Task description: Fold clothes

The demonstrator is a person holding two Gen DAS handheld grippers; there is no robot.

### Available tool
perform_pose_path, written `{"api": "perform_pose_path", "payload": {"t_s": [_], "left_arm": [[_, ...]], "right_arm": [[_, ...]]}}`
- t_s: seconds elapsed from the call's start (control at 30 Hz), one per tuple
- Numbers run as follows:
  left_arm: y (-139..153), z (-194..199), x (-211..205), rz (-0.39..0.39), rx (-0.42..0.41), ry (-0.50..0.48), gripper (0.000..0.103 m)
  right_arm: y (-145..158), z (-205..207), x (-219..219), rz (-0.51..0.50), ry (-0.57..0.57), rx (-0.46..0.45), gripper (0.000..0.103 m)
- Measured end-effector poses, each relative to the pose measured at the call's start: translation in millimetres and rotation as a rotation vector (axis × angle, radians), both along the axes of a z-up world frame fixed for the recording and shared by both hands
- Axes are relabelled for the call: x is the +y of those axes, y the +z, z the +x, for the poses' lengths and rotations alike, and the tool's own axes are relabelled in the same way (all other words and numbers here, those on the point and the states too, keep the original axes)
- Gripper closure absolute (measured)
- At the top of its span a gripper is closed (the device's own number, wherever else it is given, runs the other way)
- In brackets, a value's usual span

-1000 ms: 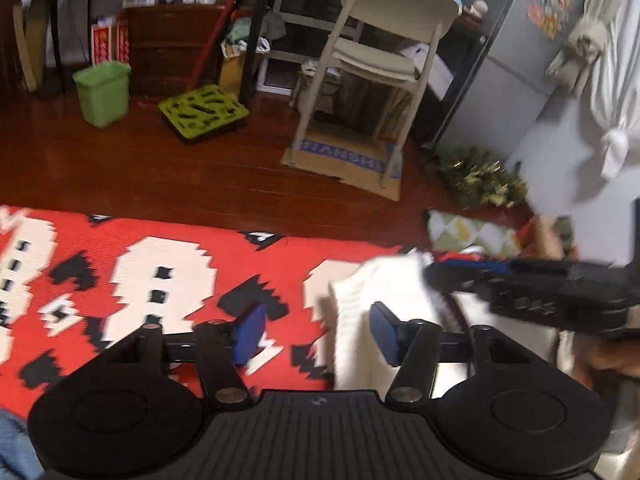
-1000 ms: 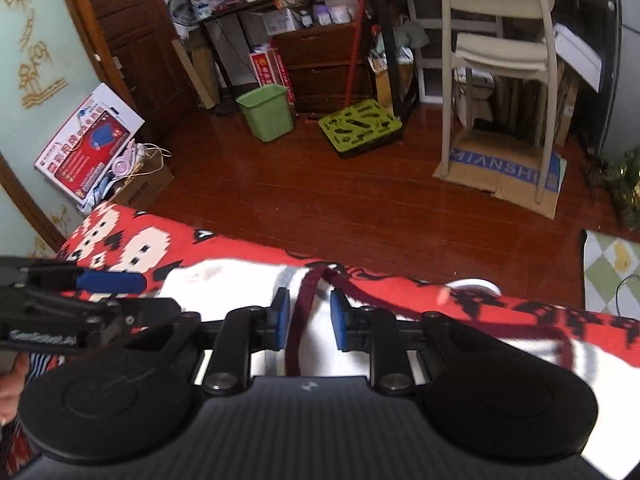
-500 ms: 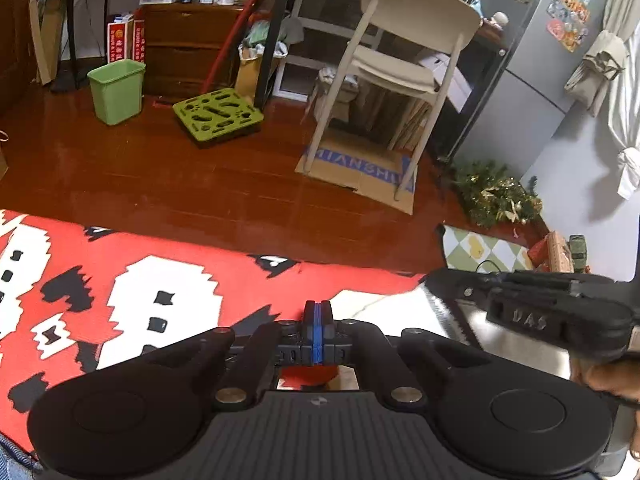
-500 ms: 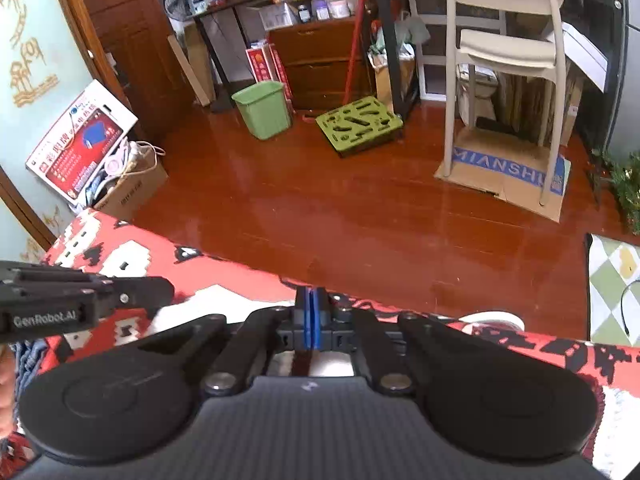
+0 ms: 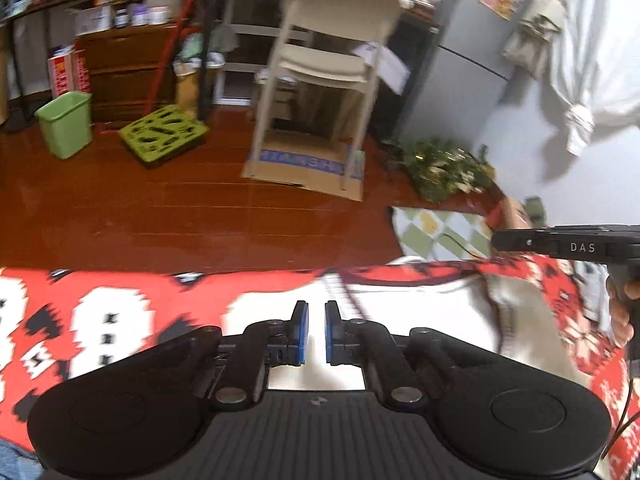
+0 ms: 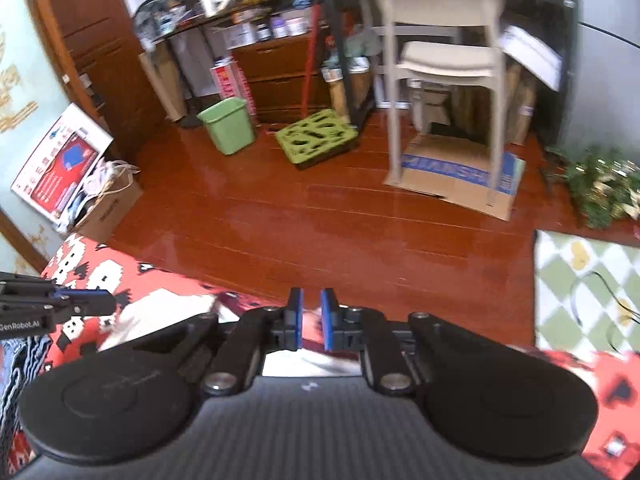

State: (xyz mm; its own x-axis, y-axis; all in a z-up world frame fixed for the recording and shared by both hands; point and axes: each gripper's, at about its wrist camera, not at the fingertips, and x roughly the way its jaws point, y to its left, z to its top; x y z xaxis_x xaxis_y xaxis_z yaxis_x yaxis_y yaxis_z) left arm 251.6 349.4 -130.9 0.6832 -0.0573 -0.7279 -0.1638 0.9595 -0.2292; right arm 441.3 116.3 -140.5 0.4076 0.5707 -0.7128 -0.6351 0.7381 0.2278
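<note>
A: Claws first. In the left wrist view, the left claw [image 5: 313, 332] has its blue pads slightly parted with nothing between them, over a white garment [image 5: 408, 316] lying on a red patterned blanket [image 5: 100, 320].

B: And the right wrist view?

A: The right claw [image 6: 311, 324] also shows a narrow empty gap, above the garment's edge near the blanket's border. Only this view shows a brown door [image 6: 100, 48]; only the left view shows a hand [image 5: 622, 312] gripping the other tool.

Beige chair [image 5: 328, 60], red-brown wooden floor [image 5: 180, 216]
</note>
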Motion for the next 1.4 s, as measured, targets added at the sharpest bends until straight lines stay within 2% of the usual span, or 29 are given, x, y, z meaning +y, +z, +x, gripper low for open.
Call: {"api": "perform_pose_path", "payload": {"t_s": [0.1, 0.2, 0.27, 0.37, 0.47, 0.7, 0.77, 0.83, 0.93, 1.0, 1.03, 1.07, 1.1, 1.23, 1.4], "left_arm": [[3.9, 15.0, -28.1, -0.011, 0.012, -0.058, 0.082], [1.5, 37.1, -53.7, -0.053, 0.024, -0.109, 0.074], [-3.8, 54.4, -69.2, -0.096, 0.036, -0.129, 0.07], [-16.7, 78.7, -86.1, -0.172, 0.056, -0.13, 0.07], [-28.1, 101.1, -103.0, -0.208, 0.072, -0.132, 0.07], [-45.4, 131.2, -112.0, -0.328, 0.09, -0.082, 0.068], [-47.3, 134.9, -112.3, -0.369, 0.094, -0.084, 0.063], [-48.6, 136.0, -115.0, -0.369, 0.098, -0.086, 0.061], [-51.5, 136.9, -118.2, -0.381, 0.098, -0.095, 0.063], [-53.2, 137.2, -120.7, -0.386, 0.092, -0.107, 0.071], [-53.7, 137.6, -122.8, -0.371, 0.089, -0.113, 0.078], [-54.2, 138.1, -125.1, -0.355, 0.086, -0.119, 0.096], [-54.2, 138.2, -127.2, -0.332, 0.084, -0.125, 0.101], [-47.1, 137.9, -129.8, -0.223, 0.03, -0.119, 0.101], [-51.2, 149.2, -137.5, -0.077, 0.036, -0.155, 0.101]], "right_arm": [[3.2, 3.7, -52.2, -0.037, -0.063, 0.013, 0.091], [-3.4, 7.8, -100.9, -0.049, -0.126, 0.044, 0.09], [-10.3, 11.1, -127.0, -0.035, -0.158, 0.068, 0.085], [-22.9, 17.0, -154.7, -0.025, -0.188, 0.1, 0.084], [-37.8, 23.2, -166.3, -0.027, -0.193, 0.123, 0.084], [-63.1, 26.4, -163.8, 0.07, -0.243, 0.226, 0.084], [-65.8, 27.2, -163.3, 0.095, -0.251, 0.251, 0.084], [-67.7, 27.7, -161.7, 0.103, -0.257, 0.268, 0.084], [-68.1, 28.3, -159.7, 0.104, -0.259, 0.28, 0.083], [-67.9, 28.1, -155.0, 0.099, -0.253, 0.277, 0.09], [-66.5, 26.5, -152.6, 0.089, -0.25, 0.259, 0.099], [-64.8, 24.5, -150.3, 0.078, -0.247, 0.238, 0.1], [-63.1, 22.6, -147.9, 0.068, -0.244, 0.217, 0.101], [-54.1, 19.2, -145.7, 0.042, -0.272, 0.127, 0.103], [-57.0, 19.6, -142.9, 0.018, -0.276, 0.089, 0.103]]}}
